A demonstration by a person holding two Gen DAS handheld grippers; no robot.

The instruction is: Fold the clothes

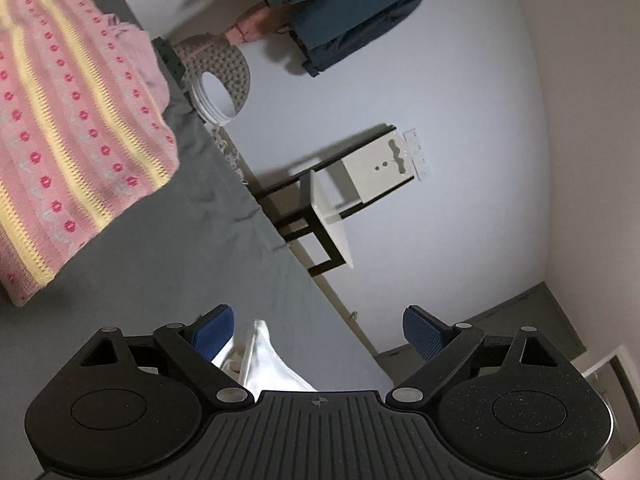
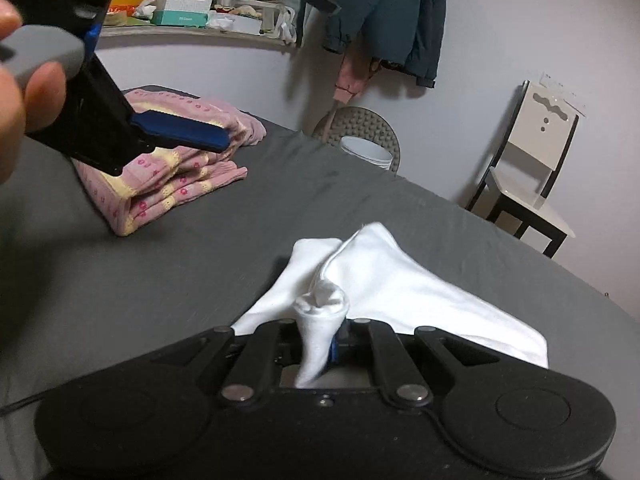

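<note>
Clothes stood half done: a pink knitted garment with yellow stripes and red dots (image 2: 168, 172) already lay folded toward the far side of the grey-sheeted surface (image 2: 160, 280). We held a white cotton garment (image 2: 400, 292), still rumpled, near the surface's right edge, a bunched corner pinched in our right tongs (image 2: 324, 344). Our left tongs (image 1: 320, 332) hung spread and empty above it. A white-seated chair (image 2: 532, 184), a white bucket (image 2: 368, 154) and a hanging dark jacket (image 2: 396, 16) stood beyond the edge, blocking nothing.
</note>
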